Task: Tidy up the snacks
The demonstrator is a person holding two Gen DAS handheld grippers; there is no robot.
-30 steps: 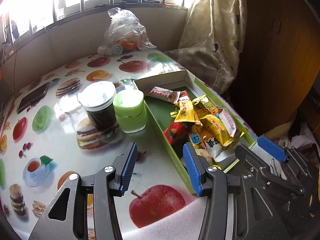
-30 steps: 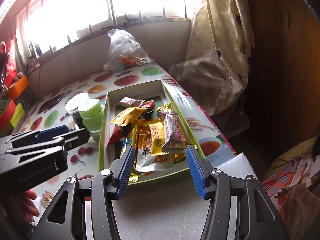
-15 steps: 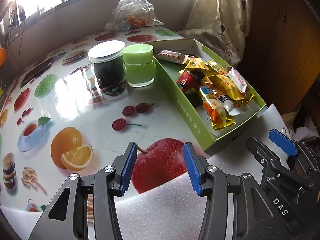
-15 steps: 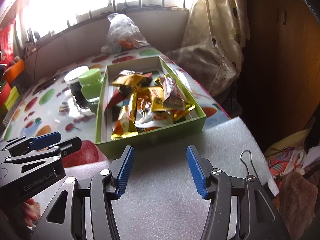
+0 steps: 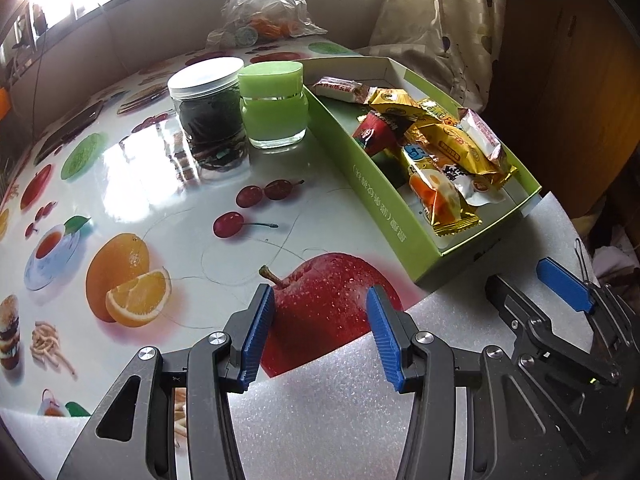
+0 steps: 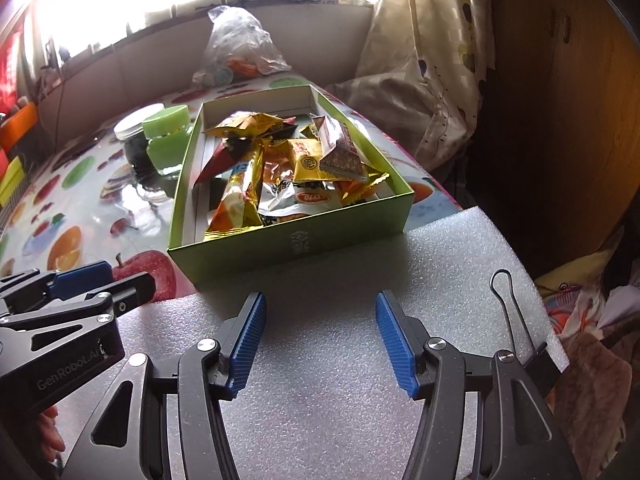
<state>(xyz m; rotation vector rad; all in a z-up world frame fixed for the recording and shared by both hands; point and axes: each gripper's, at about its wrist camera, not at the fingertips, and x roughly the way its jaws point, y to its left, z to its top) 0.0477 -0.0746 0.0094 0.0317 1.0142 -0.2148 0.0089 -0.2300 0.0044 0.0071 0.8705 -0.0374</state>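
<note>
Left gripper (image 5: 320,336) low over the table, blue pads about half apart, nothing between them but a printed red apple (image 5: 320,304) on the tablecloth (image 5: 160,200). Right gripper (image 6: 318,340) low over the white foam sheet (image 6: 340,380), jaws wide and just been opening more, nothing held. In the left wrist view, right gripper seen at 4 o'clock, beside the foam.

Green box (image 6: 296,248) at 12 o'clock from the right gripper, near edge resting on the foam sheet. Full of snacks (image 6: 280,172): gold, red and silver packets piled in a heap, some leaning on each other. In the left wrist view, same box (image 5: 380,204) at 1 o'clock, packets (image 5: 440,152) inside it.

Two jars just left of the box, close together: green jar (image 5: 274,108) nearest the box, clear jar with a white lid (image 5: 208,112) and dark stuff inside beside it. Crinkly plastic bag (image 5: 264,8) far back at 12 o'clock, by the wall. Wire clip (image 6: 516,320) at 3 o'clock on the foam edge. Fingers of a person (image 6: 48,428) peeking out at 8 o'clock, under the left gripper.
</note>
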